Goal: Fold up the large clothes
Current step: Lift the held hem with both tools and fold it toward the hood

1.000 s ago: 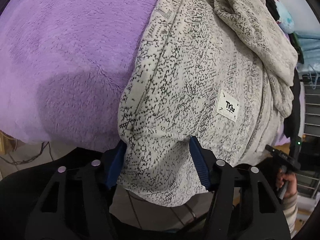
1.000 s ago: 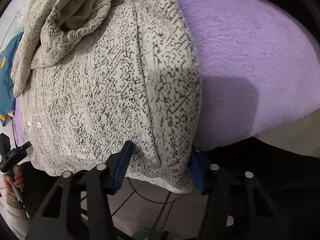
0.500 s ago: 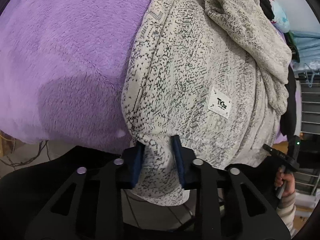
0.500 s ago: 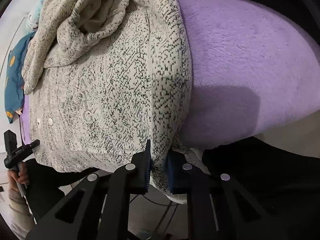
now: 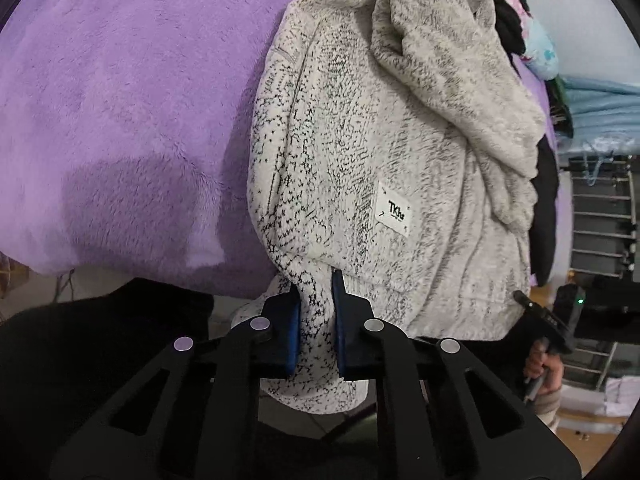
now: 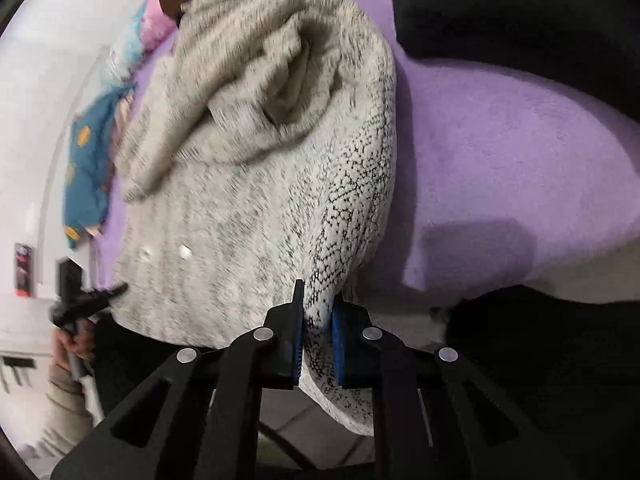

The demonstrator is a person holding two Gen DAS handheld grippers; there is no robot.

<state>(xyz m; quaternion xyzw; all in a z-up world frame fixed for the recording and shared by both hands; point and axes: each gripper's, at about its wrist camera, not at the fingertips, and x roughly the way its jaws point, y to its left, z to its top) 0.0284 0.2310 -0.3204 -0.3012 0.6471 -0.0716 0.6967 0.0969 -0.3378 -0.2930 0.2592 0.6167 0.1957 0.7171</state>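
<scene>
L claw (image 5: 316, 316) & R claw (image 6: 318, 332) both clamped on fleece jacket (image 5: 360, 140) near hem corners, w/ purple blanket (image 5: 120, 100) underneath, prob to lift hem for folding.

Both grips close at the hem of the speckled fleece jacket (image 5: 360, 152). A second ago the left gripper (image 5: 316, 320) stands wide around the jacket's bottom left corner; now its blue pads have just closed and pinch a bunched fold of that corner. The right gripper (image 6: 318, 332) goes the same way at the opposite corner, jaws wide before, now clamped on the hem. That right corner comes up off the purple blanket (image 6: 500, 152), and the jacket's near edge gathers into a rounded bulge above the pads, with its hood end blurring. Beside the jacket's white label (image 5: 394, 214), the cloth draws in toward the left grip.
</scene>
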